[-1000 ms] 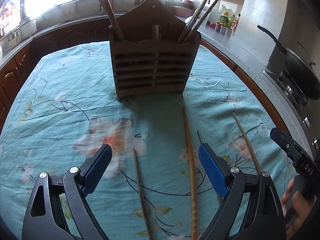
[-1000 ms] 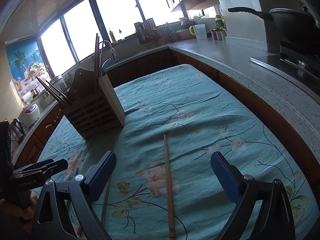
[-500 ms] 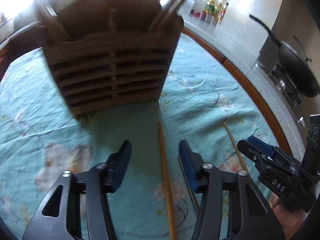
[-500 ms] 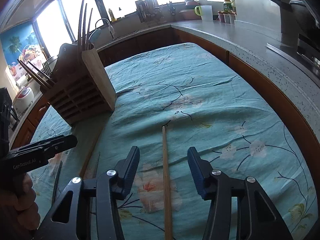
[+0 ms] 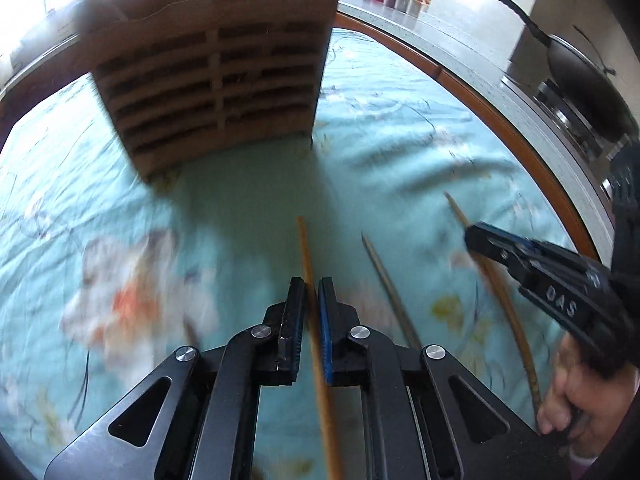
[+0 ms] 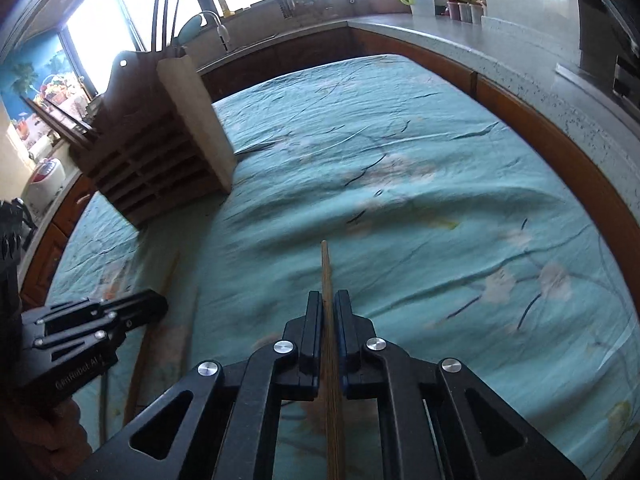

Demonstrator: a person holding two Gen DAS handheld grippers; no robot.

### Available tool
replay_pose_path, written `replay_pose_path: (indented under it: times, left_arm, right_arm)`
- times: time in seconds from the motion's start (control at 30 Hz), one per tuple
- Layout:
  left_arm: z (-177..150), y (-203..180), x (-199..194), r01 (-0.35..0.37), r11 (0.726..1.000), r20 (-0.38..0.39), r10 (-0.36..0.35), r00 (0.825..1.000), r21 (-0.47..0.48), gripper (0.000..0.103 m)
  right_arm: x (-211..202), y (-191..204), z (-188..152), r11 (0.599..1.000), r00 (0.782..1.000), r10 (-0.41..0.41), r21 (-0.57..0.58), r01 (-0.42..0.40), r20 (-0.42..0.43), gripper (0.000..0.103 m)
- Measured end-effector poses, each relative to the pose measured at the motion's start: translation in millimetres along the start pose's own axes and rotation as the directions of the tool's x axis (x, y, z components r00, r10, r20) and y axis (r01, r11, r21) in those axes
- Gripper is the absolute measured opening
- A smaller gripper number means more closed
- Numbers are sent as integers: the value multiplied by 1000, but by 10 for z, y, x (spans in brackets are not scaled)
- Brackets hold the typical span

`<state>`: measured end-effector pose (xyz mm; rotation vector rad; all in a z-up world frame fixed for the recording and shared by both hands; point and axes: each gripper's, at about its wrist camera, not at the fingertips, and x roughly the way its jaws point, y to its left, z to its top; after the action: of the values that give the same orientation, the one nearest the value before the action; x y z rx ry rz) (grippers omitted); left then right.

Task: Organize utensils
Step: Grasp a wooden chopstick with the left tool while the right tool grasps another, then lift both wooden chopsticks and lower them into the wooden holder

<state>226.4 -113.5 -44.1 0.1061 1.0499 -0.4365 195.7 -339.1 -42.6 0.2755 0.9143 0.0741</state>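
Observation:
My left gripper is shut on a wooden chopstick that runs forward between its fingers, low over the teal cloth. My right gripper is shut on another wooden chopstick in the same way; it also shows in the left wrist view. A slatted wooden utensil holder stands ahead of the left gripper, with several chopsticks in it. It shows at the left in the right wrist view. A grey metal chopstick lies on the cloth between the two grippers.
A table with a teal floral cloth lies under everything. A stone counter runs along its right side, with a dark wok on a stove. The left gripper shows at the lower left of the right wrist view.
Both grippers have closed from wide open onto a chopstick each. The left gripper has moved forward toward the holder, which looms larger.

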Motion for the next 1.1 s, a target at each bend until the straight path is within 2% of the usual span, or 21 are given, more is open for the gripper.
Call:
replay_pose_path:
  times: [0.07,0.17,0.37,0.5,0.6,0.77,0.9,0.93,1.1]
  left_arm:
    - [-113,31,-79,14,1000,-6,-15,1000,-15,6]
    - [-187,79,-136,22,999,-14,-22,1000,-35,7]
    - [-145,97,-126,8,998,-17,-9,1000,-56,8]
    - [-78,83,-70,11,999,-31,-12,999,-47,20]
    - [-34,-3,-29,-11,1000,-35,11,999,-11,23]
    - [-30,-125,16,-53,997,-11,54,998,56,21]
    - [-19,-95,35,-67,996,-1,67,998,53,6]
    - [-12,-77,44,-57,997,-3,57,998,42,6]
    - [-30,46,-77,-8,1000,13,9,1000,-12,5]
  right_arm:
    - [-51,66,-88,999,1000,30,11,-30,-8,6]
    - [-82,195,-170,999,999,30,-16,-30,-11,6]
    - [-40,231,-69,999,999,27,-31,-28,-28,12]
    - [37,280,36,998,999,3,-69,-6,-50,14]
    - [90,339,57,994,998,-12,-111,5,-61,18]
    - [131,434,37,983,998,-43,-181,34,-45,19]
    - [145,464,24,976,997,-74,-209,68,-20,10]
    - [143,451,34,978,997,-71,-200,66,-21,6]
    - [86,351,61,993,999,-2,-116,-2,-34,5]
